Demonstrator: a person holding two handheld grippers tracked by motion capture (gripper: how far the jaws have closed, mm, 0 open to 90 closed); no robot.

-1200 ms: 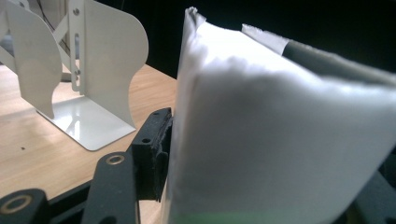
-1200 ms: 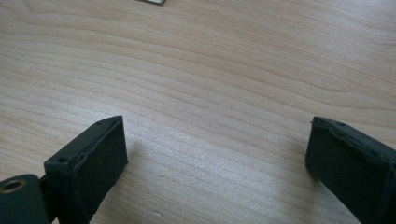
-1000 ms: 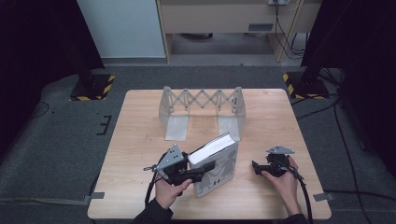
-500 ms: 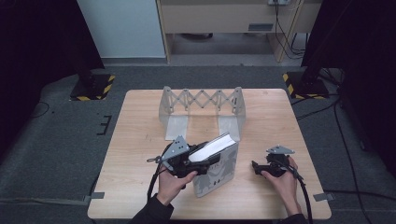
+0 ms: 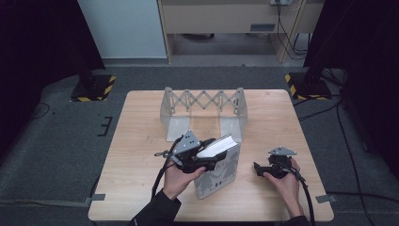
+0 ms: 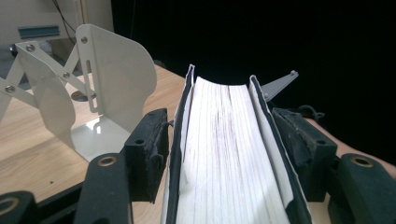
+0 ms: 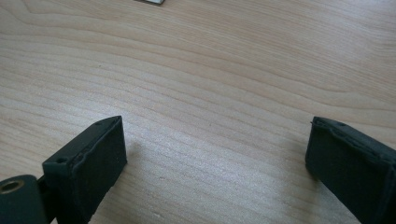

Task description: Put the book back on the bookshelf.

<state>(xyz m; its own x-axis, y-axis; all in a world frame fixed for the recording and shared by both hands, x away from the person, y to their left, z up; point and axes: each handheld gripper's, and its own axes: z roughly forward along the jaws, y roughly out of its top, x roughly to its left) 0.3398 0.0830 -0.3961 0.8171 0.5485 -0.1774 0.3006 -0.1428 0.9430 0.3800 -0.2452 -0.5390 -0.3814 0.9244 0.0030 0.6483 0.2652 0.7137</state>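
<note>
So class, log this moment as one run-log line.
left tool: shut on book | right tool: open, empty | book: lifted, tilted | rack: behind

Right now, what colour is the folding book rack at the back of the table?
Pale grey metal: the book rack shows best in the high view.

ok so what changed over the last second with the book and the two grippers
The left gripper, shut on the thick grey-covered book, has risen and tipped the book's top farther toward the expandable metal book rack. The right gripper, jaws open on the wooden table, stayed put, as did the rack.
</note>
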